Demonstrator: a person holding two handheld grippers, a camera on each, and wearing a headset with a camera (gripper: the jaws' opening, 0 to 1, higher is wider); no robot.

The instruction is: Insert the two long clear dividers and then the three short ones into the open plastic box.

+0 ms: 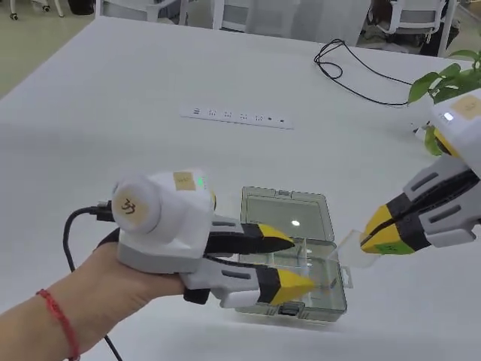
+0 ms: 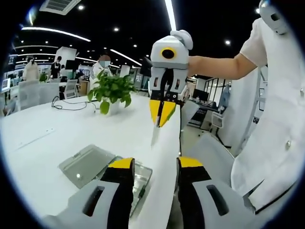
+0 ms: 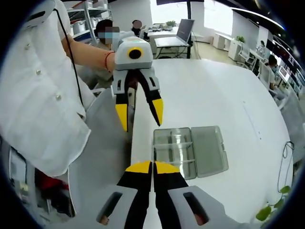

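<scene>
Divider [image 1: 352, 248] held at open box [image 1: 285, 214] on white table [image 1: 150, 75]
Right gripper [image 1: 368, 237] is clenched on the clear divider by the box's right side; left gripper [image 1: 301, 262] is released, jaws spread above the box. Power strip [image 1: 237, 116], black cable [image 1: 353, 68] and plant [image 1: 443, 79] are seen further back on the table; chairs [image 1: 421, 15] are seen beyond

Bright overhead strip lts [image 2: 169, 12], fisheye edges warped.
</scene>
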